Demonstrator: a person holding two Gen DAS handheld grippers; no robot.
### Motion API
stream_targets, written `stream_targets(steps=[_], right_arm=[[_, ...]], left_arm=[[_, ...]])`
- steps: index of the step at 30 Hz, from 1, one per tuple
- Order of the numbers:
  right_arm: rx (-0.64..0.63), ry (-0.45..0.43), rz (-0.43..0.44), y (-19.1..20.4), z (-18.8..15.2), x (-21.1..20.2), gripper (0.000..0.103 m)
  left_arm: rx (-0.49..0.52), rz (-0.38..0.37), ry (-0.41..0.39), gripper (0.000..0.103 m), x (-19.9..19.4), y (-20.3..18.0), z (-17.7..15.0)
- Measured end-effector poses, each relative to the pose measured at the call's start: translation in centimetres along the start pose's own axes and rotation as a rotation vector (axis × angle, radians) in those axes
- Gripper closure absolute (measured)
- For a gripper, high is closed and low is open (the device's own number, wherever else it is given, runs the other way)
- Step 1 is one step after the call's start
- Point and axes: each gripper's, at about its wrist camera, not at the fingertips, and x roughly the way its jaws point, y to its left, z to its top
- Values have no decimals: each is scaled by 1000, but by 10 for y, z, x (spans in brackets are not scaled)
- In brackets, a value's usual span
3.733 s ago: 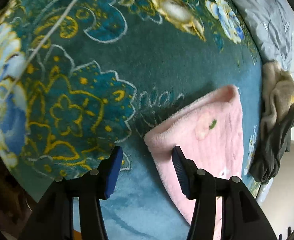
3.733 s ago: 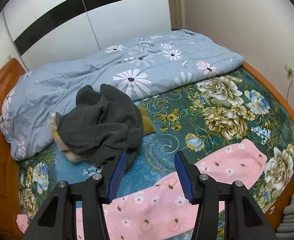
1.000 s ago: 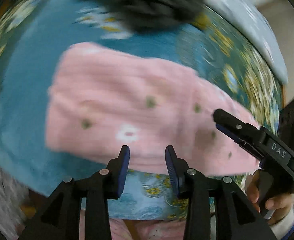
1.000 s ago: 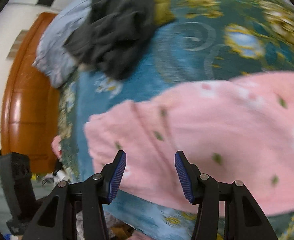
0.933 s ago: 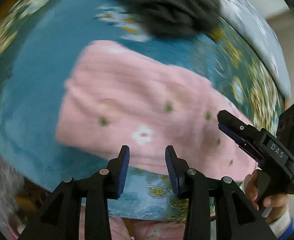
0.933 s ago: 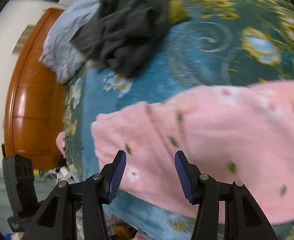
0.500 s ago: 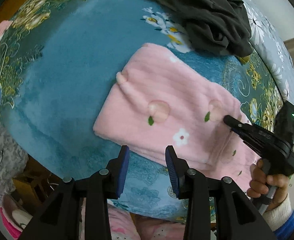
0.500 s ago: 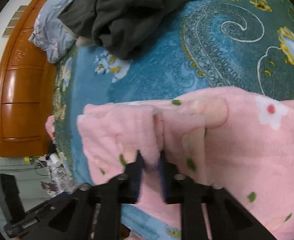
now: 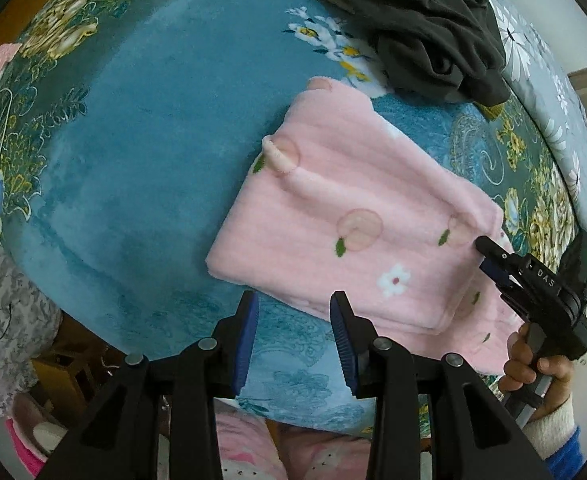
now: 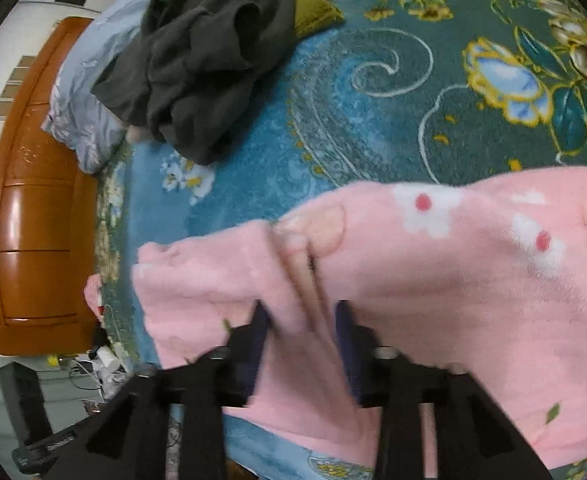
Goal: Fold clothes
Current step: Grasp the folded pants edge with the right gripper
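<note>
A pink fleece garment [image 9: 333, 232] with peach and flower prints lies folded on the teal floral bedspread [image 9: 133, 140]. My left gripper [image 9: 293, 300] hangs over the bed's near edge just short of the garment's near hem, pointing down. It is open, and only bedspread shows between its fingers. My right gripper [image 10: 302, 312] rests low on the pink garment [image 10: 453, 280]. Its jaws are opening, and a raised fold of pink fleece stands loose between them. In the left wrist view the right gripper [image 9: 483, 256] touches the garment's right end, held by a hand [image 9: 533, 364].
A heap of dark grey clothes [image 10: 213, 52] lies farther up the bed, beside an olive cloth [image 10: 317, 12] and a grey-blue flowered quilt [image 10: 81, 120]. A wooden headboard [image 10: 33, 220] closes off the left. Below the bed's edge are cluttered floor and pink slippers [image 9: 33, 440].
Half a second ago the right gripper was shut on a pink fold; now its jaws stand apart around it, and it sits lower. The left gripper slid sideways, then held still.
</note>
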Motion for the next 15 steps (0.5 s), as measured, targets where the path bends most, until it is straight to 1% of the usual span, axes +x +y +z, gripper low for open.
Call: stream_targets(steps=[2, 4, 5, 6, 7, 8, 9, 11, 13, 15], right_arm=[[40, 17, -5, -10, 1, 10, 58], [89, 48, 38, -16, 1, 19, 57], [108, 64, 63, -16, 0, 22, 64], [111, 67, 72, -15, -1, 22, 80], [99, 59, 78, -11, -3, 19, 86], [86, 49, 84, -8, -4, 15, 90], [72, 39, 89, -4, -6, 11, 92], [67, -10, 103, -4, -11, -5, 92], [93, -46, 82, -12, -15, -16, 92], [118, -11, 22, -25, -15, -7, 92]], left_arm=[[3, 8, 3, 65, -1, 3, 1], [-1, 9, 1, 65, -2, 5, 0], [-1, 10, 2, 65, -2, 5, 1], [1, 13, 4, 65, -2, 6, 0], [2, 15, 6, 65, -2, 6, 0], [2, 16, 7, 65, -2, 6, -1], [3, 17, 7, 65, -2, 5, -1], [6, 12, 2, 65, -4, 5, -2], [8, 10, -3, 65, -3, 5, -2], [10, 15, -4, 65, -2, 4, -2]])
